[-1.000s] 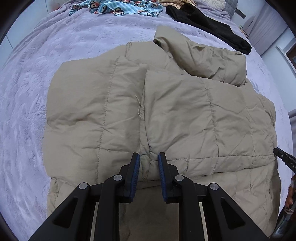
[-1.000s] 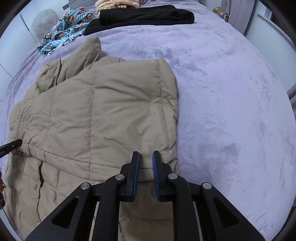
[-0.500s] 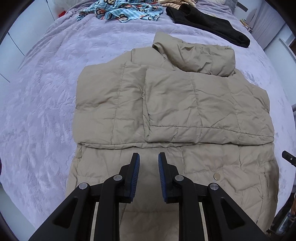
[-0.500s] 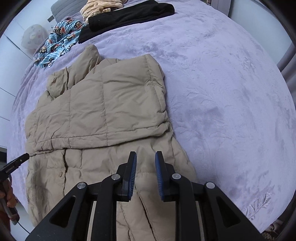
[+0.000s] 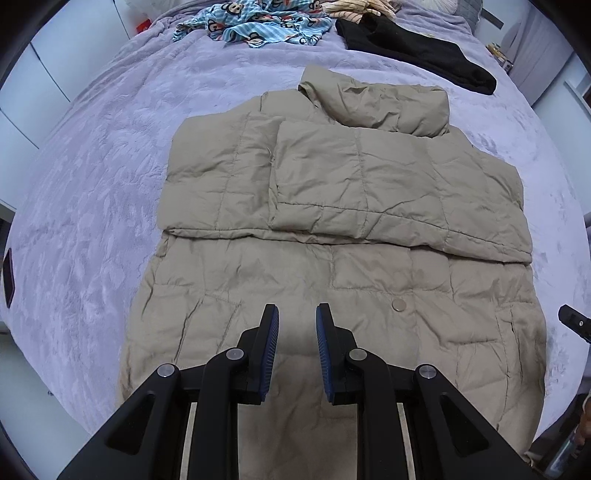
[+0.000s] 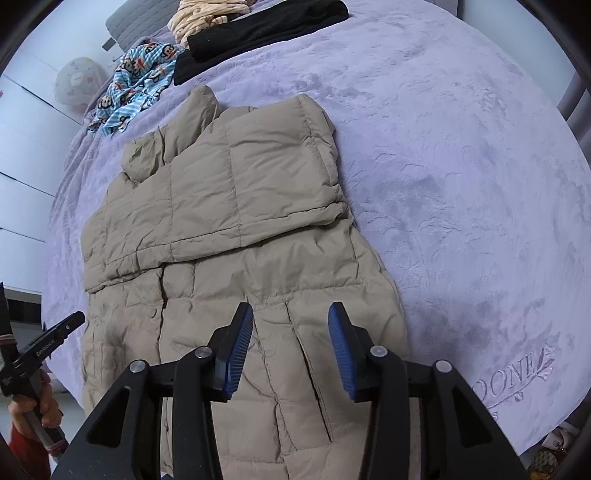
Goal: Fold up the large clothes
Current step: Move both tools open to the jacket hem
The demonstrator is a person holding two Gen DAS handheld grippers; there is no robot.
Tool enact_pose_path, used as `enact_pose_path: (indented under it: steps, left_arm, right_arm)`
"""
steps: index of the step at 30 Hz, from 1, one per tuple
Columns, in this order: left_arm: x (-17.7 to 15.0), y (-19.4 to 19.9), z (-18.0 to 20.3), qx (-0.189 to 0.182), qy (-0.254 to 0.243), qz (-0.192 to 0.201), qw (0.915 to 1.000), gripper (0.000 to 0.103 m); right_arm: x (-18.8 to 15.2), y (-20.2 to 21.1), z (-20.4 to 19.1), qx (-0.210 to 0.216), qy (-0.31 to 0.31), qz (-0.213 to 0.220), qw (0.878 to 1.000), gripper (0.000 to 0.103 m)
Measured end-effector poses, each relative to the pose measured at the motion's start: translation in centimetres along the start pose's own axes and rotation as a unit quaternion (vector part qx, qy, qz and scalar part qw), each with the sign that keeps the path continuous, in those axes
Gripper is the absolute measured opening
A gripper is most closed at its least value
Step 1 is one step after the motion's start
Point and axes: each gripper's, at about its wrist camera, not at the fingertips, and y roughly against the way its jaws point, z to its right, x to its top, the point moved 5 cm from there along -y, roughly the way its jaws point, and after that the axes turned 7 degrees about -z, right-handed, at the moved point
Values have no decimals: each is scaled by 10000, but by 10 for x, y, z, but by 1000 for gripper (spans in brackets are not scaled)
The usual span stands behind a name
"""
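Observation:
A beige quilted jacket (image 5: 332, 206) lies flat on the lilac bed cover, collar at the far end, with both sleeves folded across the chest. My left gripper (image 5: 297, 314) hovers above the hem half, its jaws narrowly apart with nothing between them. In the right wrist view the jacket (image 6: 229, 206) runs away from me. Over its right hem side hangs my right gripper (image 6: 291, 314), its jaws opening and empty. The left gripper (image 6: 55, 332) shows at that view's left edge, with a hand below it. The right gripper's tip (image 5: 574, 325) peeks in at the left wrist view's right edge.
At the head of the bed lie a blue monkey-print cloth (image 5: 258, 26), a black garment (image 5: 417, 51) and a striped beige cloth (image 6: 210, 14). The lilac cover (image 6: 461, 184) spreads wide to the jacket's right. White cupboard doors stand to the left; the bed's near edge is just below the hem.
Both grippers have risen and drawn back from the folded sleeves' edge toward the hem, so more of the jacket shows. The right jaws have widened; the left jaws kept their gap.

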Motion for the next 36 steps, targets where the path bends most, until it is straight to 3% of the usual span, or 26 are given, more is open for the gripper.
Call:
enact_pose_path:
  steps: [13, 14, 15, 16, 17, 20, 23, 29, 30, 31, 32, 36]
  left_arm:
    - [-58, 8, -2, -157, 201, -205, 9995, 23]
    - [-60, 7, -4, -179, 192, -221, 9994, 31]
    - [-63, 6, -7, -191, 196, -255, 9993, 76]
    - [-65, 6, -11, -162, 230, -257, 9993, 99]
    - [-67, 10, -14, -122, 256, -127, 9995, 102]
    - [-74, 9, -23, -101, 61, -113, 9999, 102]
    - [-81, 5, -37, -120, 21, -187, 9998, 102]
    - [-94, 3, -60, -126, -91, -186, 9997, 102]
    - [-97, 3, -63, -213, -129, -206, 9995, 102]
    - [-99, 3, -67, -260, -143, -198, 9994, 102]
    - [-101, 5, -70, -261, -144, -171, 9994, 102]
    - [-108, 6, -83, -298, -149, -152, 9993, 102]
  right_arm:
    - [-29, 0, -23, 249, 369, -222, 9988, 47]
    - [-32, -1, -26, 262, 341, -228, 9988, 47]
    - [-35, -2, -28, 272, 310, -232, 9989, 47]
    - [-38, -3, -30, 282, 283, -232, 9989, 47]
    - [-43, -4, -33, 294, 237, -239, 9990, 48]
    - [-58, -8, -40, 313, 119, -227, 9992, 62]
    - [-76, -13, -47, 299, 14, -264, 9992, 63]
    - [-108, -7, -50, 710, -570, -71, 9958, 65]
    - [-111, -6, -49, 765, -651, -40, 9949, 70]
    - [-116, -4, -48, 858, -756, 18, 9934, 92]
    - [-119, -2, -46, 905, -834, 112, 9923, 102]
    - [-130, 3, -44, 1121, -1029, 269, 9880, 103]
